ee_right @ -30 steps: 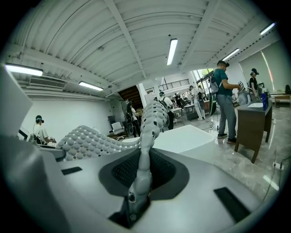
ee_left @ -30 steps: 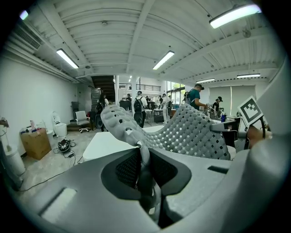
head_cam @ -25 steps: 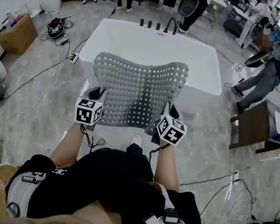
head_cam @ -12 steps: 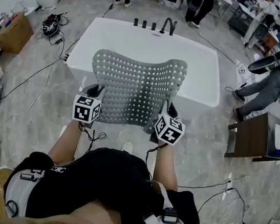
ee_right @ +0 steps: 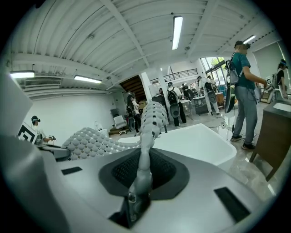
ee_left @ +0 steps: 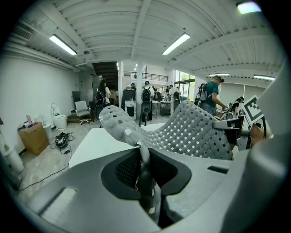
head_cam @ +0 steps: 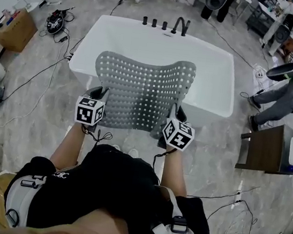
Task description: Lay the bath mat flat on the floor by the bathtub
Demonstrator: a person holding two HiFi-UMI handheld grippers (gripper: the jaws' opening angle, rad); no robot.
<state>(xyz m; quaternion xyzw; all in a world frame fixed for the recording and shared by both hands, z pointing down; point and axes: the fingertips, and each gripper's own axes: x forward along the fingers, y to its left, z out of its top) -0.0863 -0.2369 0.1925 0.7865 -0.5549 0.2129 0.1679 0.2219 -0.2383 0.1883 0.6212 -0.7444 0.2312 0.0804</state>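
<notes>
A grey perforated bath mat (head_cam: 141, 94) hangs stretched between my two grippers, held up in the air in front of the white bathtub (head_cam: 211, 79). My left gripper (head_cam: 96, 100) is shut on the mat's near left corner, where the mat (ee_left: 191, 132) runs out from between the jaws. My right gripper (head_cam: 174, 117) is shut on the near right corner, and the mat's edge (ee_right: 148, 132) rises from between its jaws. The mat's far corners curl upward.
Black taps (head_cam: 165, 24) stand on the tub's far rim. Cables (head_cam: 43, 83) trail over the marble floor at left, with a cardboard box (head_cam: 10, 28) beyond. A dark side table (head_cam: 269, 150) and a bending person (head_cam: 287, 96) are at right. My shoes (head_cam: 128, 152) are under the mat.
The view has shifted a little closer to the tub. The mat stays held up between both grippers, with their grip unchanged.
</notes>
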